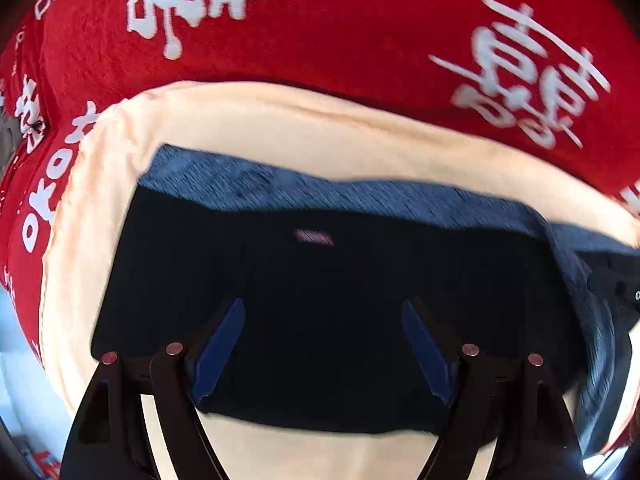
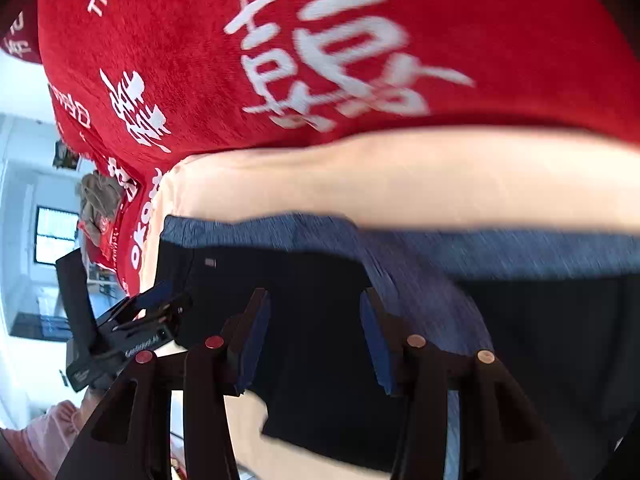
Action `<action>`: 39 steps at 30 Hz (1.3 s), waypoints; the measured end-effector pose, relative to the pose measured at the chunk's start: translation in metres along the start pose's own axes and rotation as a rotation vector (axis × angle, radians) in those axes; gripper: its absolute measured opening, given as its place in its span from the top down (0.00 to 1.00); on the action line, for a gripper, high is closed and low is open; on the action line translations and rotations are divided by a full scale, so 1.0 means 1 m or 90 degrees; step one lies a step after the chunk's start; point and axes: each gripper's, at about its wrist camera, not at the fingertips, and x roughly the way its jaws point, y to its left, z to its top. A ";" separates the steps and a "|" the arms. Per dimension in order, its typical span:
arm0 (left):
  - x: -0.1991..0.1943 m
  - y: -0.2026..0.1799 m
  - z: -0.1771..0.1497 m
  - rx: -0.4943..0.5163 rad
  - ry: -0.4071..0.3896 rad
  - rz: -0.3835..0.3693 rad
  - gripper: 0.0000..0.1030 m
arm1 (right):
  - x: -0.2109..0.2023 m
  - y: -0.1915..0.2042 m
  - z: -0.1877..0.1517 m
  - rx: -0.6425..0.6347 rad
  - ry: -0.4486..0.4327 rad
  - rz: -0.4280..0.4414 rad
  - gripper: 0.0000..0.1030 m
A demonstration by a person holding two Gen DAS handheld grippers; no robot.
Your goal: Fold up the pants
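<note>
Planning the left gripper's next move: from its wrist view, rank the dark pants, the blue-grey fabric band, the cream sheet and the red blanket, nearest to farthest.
1. Dark pants, directly under the open left gripper.
2. Blue-grey fabric band, just beyond.
3. Cream sheet, past that.
4. Red blanket, farthest, at the top.

Your pants [image 1: 320, 320], dark navy to near black, lying folded into a flat rectangular block, lighter blue denim-like inner face showing along the far edge and right side, small pale label near the far middle, resting on peach cloth [image 1: 280, 120].
</note>
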 end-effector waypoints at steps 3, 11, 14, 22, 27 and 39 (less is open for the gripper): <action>-0.012 -0.033 -0.017 0.028 0.021 -0.020 0.21 | -0.023 -0.022 -0.039 0.043 -0.009 -0.010 0.51; -0.038 -0.144 -0.071 0.157 0.060 -0.128 0.21 | -0.089 -0.074 -0.132 0.152 -0.051 -0.054 0.51; -0.041 -0.176 -0.083 0.202 0.071 -0.189 0.21 | -0.108 -0.088 -0.174 0.200 -0.073 -0.076 0.51; -0.029 -0.235 -0.113 0.248 0.110 -0.309 0.21 | -0.142 -0.123 -0.295 0.314 -0.149 -0.110 0.51; -0.022 -0.260 -0.123 0.241 0.126 -0.330 0.21 | -0.140 -0.146 -0.343 0.367 -0.174 -0.095 0.51; -0.023 -0.269 -0.132 0.253 0.124 -0.340 0.21 | -0.129 -0.182 -0.366 0.373 -0.192 0.034 0.51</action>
